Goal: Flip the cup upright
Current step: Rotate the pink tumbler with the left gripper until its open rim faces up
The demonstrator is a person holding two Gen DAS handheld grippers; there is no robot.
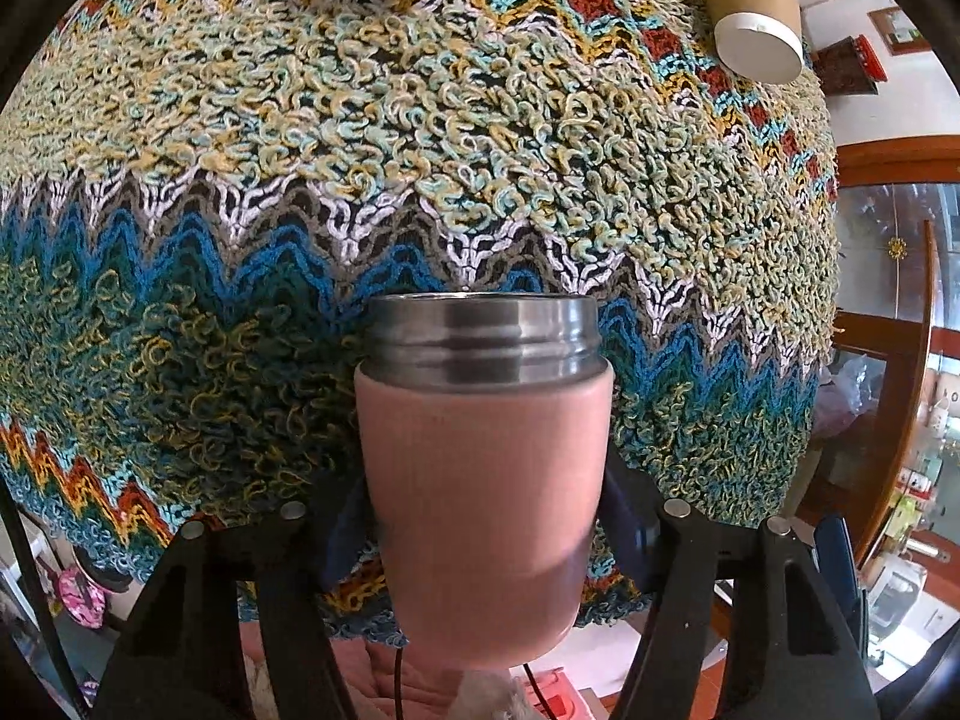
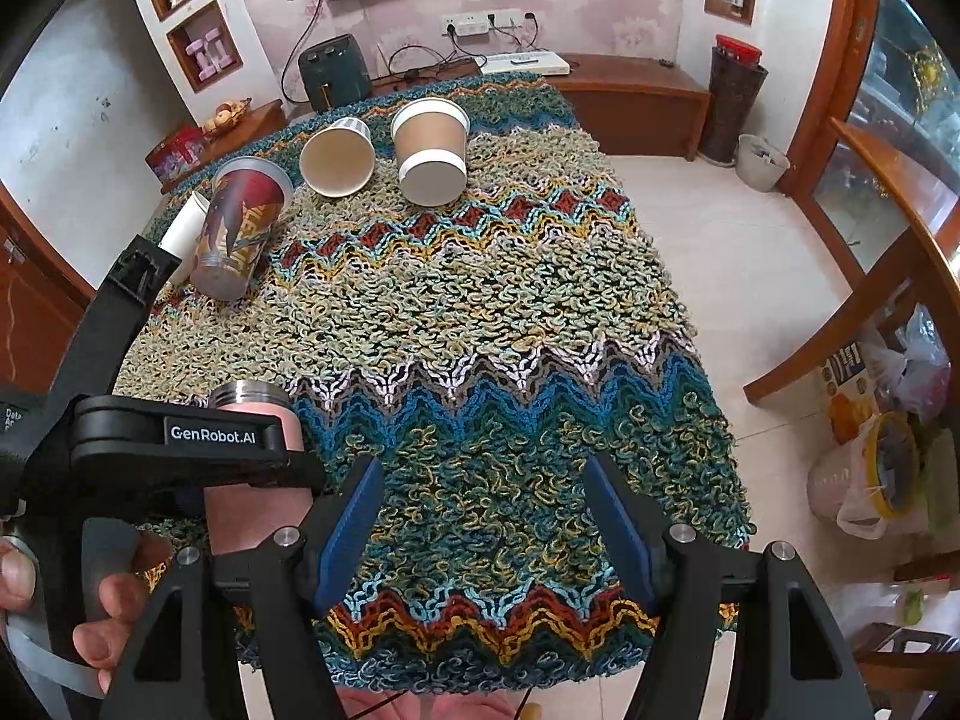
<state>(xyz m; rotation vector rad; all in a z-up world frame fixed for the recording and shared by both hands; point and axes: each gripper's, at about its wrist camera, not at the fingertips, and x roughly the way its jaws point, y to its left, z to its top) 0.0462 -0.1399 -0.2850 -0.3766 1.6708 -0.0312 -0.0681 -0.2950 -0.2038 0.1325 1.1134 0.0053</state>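
Observation:
A pink cup (image 1: 486,480) with a threaded steel rim fills the low middle of the left wrist view, steel mouth facing up. My left gripper (image 1: 486,510) is shut on its body, and only the blue pad edges show beside it. In the right wrist view the same cup (image 2: 255,414) stands at the near left of the table, held by the left gripper (image 2: 180,438). My right gripper (image 2: 483,528) is open and empty above the near part of the knitted cloth (image 2: 480,312).
A brown paper cup (image 2: 432,150) stands upside down at the far end. A second paper cup (image 2: 337,157) lies on its side next to it. A printed tumbler (image 2: 240,228) stands upside down at the far left. A wooden chair (image 2: 888,252) is on the right.

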